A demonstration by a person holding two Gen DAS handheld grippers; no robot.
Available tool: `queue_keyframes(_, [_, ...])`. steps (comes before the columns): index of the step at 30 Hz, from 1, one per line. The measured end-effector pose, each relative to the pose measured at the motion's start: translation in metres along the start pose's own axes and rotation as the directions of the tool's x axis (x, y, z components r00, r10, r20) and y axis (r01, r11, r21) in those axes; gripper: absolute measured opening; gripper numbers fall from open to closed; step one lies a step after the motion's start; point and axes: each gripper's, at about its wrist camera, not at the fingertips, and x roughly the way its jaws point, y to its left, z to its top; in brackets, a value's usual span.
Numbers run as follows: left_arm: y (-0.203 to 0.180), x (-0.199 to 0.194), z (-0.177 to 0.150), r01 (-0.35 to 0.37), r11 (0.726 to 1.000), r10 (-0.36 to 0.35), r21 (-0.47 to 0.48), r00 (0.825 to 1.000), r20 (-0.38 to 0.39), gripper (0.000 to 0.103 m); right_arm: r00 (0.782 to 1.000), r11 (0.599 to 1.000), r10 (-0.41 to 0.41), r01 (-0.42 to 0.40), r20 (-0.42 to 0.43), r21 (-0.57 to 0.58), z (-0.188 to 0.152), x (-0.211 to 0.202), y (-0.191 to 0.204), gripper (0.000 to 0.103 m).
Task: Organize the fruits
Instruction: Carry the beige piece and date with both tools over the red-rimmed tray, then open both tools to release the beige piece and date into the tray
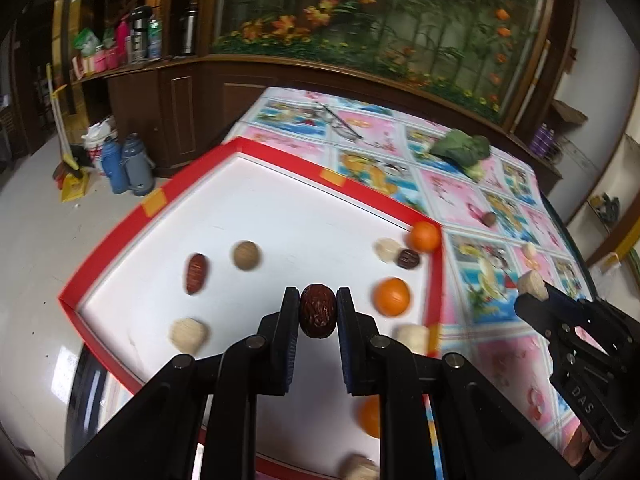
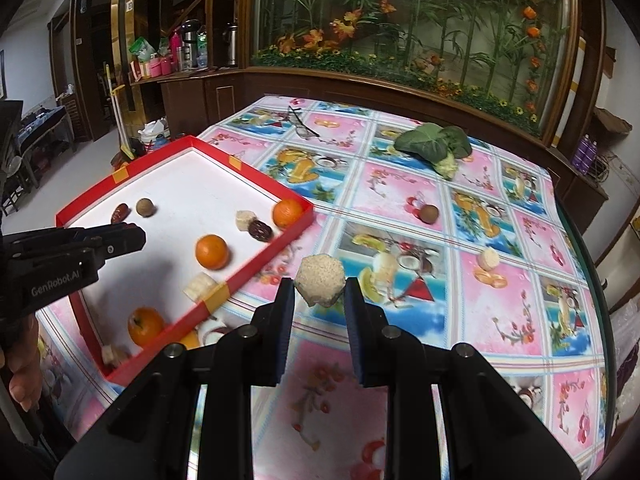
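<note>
The jaws of the left gripper [image 1: 318, 312] squeeze a dark red date [image 1: 317, 310] over the red tray [image 2: 276, 246], and the right gripper [image 2: 319, 286] pinches a pale chunk [image 2: 320, 280] beside it, so many fruits are in, but a brown ball [image 2: 429, 213] and another pale piece [image 2: 490, 259] wait on the tablecloth [image 2: 400, 200].

Probably a home dining room: patterned tablecloth [image 2: 400, 200], wooden cabinets [image 1: 180, 120], thermos flasks [image 1: 128, 164], broom [image 1: 64, 152].
</note>
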Motion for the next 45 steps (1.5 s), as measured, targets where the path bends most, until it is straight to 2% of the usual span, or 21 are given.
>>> queue_keyframes(11, [0.037, 0.018, 0.016, -0.114, 0.992, 0.114, -0.048, 0.994, -0.007, 0.017, 0.994, 0.994, 0.107, -0.106, 0.009, -0.023, 0.029, 0.032, 0.039, 0.027])
queue_keyframes(17, [0.045, 0.021, 0.022, -0.142, 0.988, 0.142, -0.056, 0.99, 0.002, 0.017, 0.986, 0.986, 0.164, -0.164, -0.008, -0.004, 0.048, 0.063, 0.05, 0.027])
queue_keyframes(30, [0.054, 0.025, 0.025, -0.178, 0.982, 0.178, -0.067, 0.984, -0.002, 0.017, 0.979, 0.982, 0.191, -0.19, -0.077, 0.016, 0.061, 0.116, 0.059, 0.027])
queue_keyframes(32, [0.055, 0.026, 0.025, -0.185, 0.98, 0.184, -0.073, 0.983, -0.012, 0.025, 0.977, 0.981, 0.195, -0.194, -0.086, 0.016, 0.061, 0.119, 0.059, 0.027])
queue_keyframes(34, [0.058, 0.025, 0.025, -0.198, 0.976, 0.198, -0.094, 0.98, -0.019, 0.057, 0.977, 0.981, 0.192, -0.192, -0.091, 0.01, 0.061, 0.12, 0.059, 0.028])
queue_keyframes(35, [0.06, 0.023, 0.025, -0.206, 0.973, 0.206, -0.108, 0.979, -0.008, 0.06, 0.978, 0.982, 0.19, -0.19, -0.091, 0.008, 0.061, 0.12, 0.059, 0.032])
queue_keyframes(37, [0.062, 0.019, 0.024, -0.223, 0.966, 0.225, -0.128, 0.974, 0.002, 0.066, 0.978, 0.982, 0.187, -0.186, -0.088, 0.012, 0.061, 0.119, 0.057, 0.061])
queue_keyframes(41, [0.064, 0.01, 0.026, -0.221, 0.96, 0.226, -0.169, 0.974, 0.011, 0.071, 0.983, 0.985, 0.174, -0.174, -0.053, 0.003, 0.059, 0.102, 0.05, 0.063])
queue_keyframes(43, [0.061, 0.005, 0.026, -0.221, 0.958, 0.229, -0.185, 0.973, 0.026, 0.077, 0.986, 0.986, 0.166, -0.166, -0.032, -0.001, 0.057, 0.091, 0.044, 0.064])
queue_keyframes(45, [0.056, 0.003, 0.027, -0.21, 0.958, 0.221, -0.197, 0.974, 0.04, 0.078, 0.99, 0.99, 0.143, -0.143, -0.016, 0.004, 0.051, 0.078, 0.03, 0.066])
